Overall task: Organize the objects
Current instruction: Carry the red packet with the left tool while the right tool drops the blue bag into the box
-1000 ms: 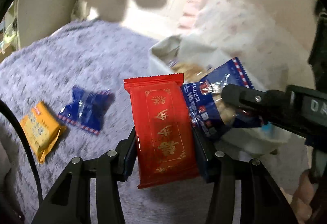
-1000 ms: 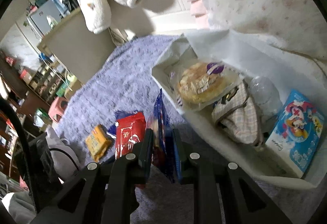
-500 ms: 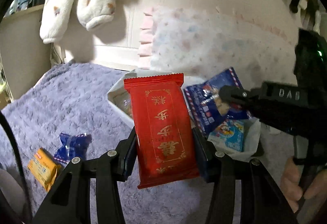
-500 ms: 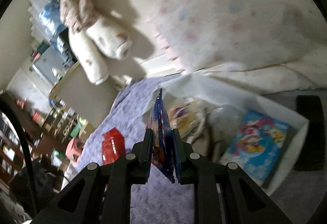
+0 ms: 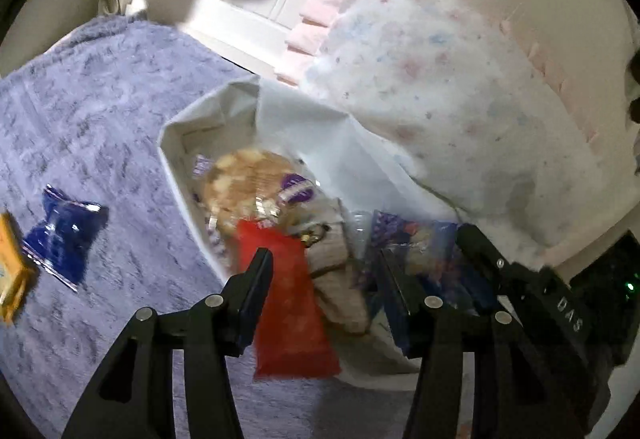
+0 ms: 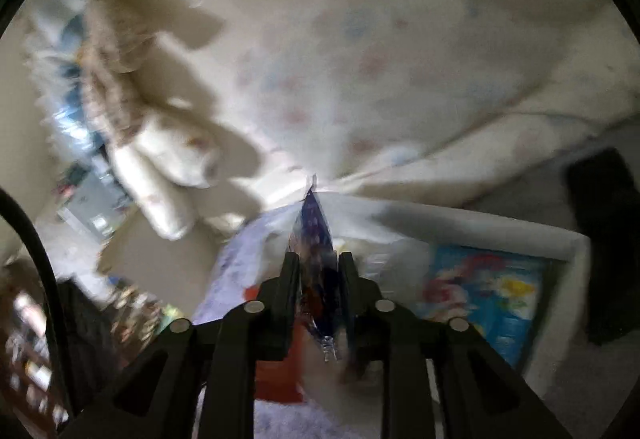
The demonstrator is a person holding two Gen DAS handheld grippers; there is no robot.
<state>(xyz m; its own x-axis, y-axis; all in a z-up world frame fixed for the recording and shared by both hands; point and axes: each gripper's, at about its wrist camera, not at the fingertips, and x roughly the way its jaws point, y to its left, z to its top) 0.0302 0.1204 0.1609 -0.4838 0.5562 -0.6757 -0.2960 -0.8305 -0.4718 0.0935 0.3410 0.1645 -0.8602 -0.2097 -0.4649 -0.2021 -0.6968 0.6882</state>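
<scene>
My left gripper (image 5: 326,271) is open above the near rim of the white box (image 5: 176,175). The red packet (image 5: 288,303) is blurred and falling between its fingers, lying across the box edge. My right gripper (image 6: 318,271) is shut on a blue snack packet (image 6: 314,235), held edge-on over the box; it also shows in the left wrist view (image 5: 424,251). The box holds a wrapped round pastry (image 5: 248,183), a checked cloth (image 5: 340,279) and a blue picture pack (image 6: 488,291).
A blue packet (image 5: 64,235) and an orange packet (image 5: 10,275) lie on the purple rug (image 5: 100,99) to the left. A pale flowered bedspread (image 5: 440,99) hangs behind the box. A plush toy (image 6: 160,167) hangs at upper left.
My left gripper has opened and let go of the red packet, which drops toward the box edge. Both grippers have moved over the box; the right still holds the blue packet.
</scene>
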